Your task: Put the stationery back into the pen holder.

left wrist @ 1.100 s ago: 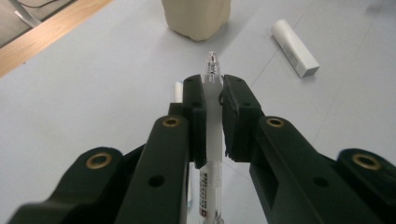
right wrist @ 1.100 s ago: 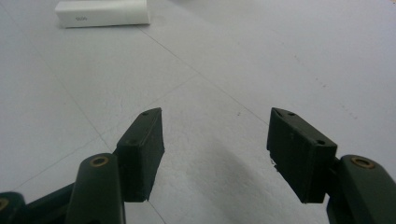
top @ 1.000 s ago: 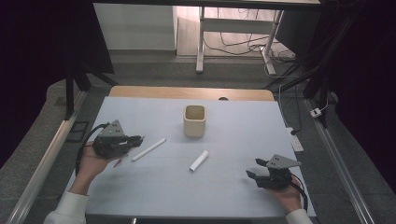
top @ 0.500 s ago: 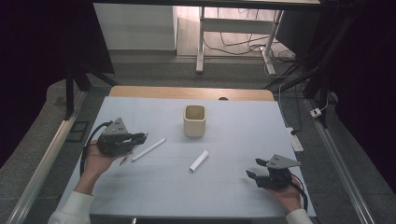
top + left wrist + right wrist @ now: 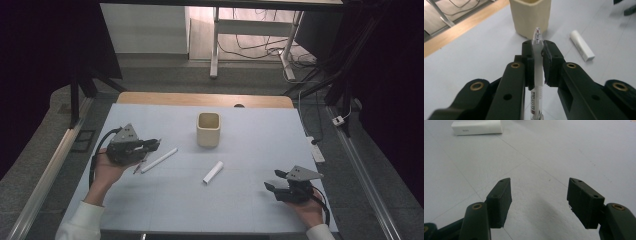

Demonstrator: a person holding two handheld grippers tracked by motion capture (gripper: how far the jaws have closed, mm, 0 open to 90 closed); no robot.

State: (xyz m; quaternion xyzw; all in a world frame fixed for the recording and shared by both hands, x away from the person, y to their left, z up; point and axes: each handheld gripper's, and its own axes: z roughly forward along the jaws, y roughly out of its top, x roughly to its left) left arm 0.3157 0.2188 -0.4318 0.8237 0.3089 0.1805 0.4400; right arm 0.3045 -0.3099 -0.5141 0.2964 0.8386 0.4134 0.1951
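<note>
My left gripper (image 5: 152, 145) is shut on a clear pen (image 5: 537, 62), which stands between the jaws with its tip past them. It hovers at the left of the blue-grey mat, pointing toward the beige cup (image 5: 208, 129) (image 5: 530, 15). The pen's lower end (image 5: 137, 168) hangs below the hand. A long white stick (image 5: 159, 160) lies on the mat just right of that gripper. A short white cylinder (image 5: 213, 172) (image 5: 582, 45) (image 5: 476, 127) lies near the middle. My right gripper (image 5: 272, 181) (image 5: 539, 195) rests low at the front right, open, with nothing between its jaws.
The mat (image 5: 250, 210) covers a wooden table whose far edge (image 5: 200, 99) shows bare. Metal rails (image 5: 45, 180) run along both sides. A small white plug (image 5: 317, 150) lies off the mat's right edge. Table legs and cables stand beyond the far edge.
The left hand has drifted slightly away from the person with the pen still in its jaws. The right hand and the loose pieces on the mat have not moved.
</note>
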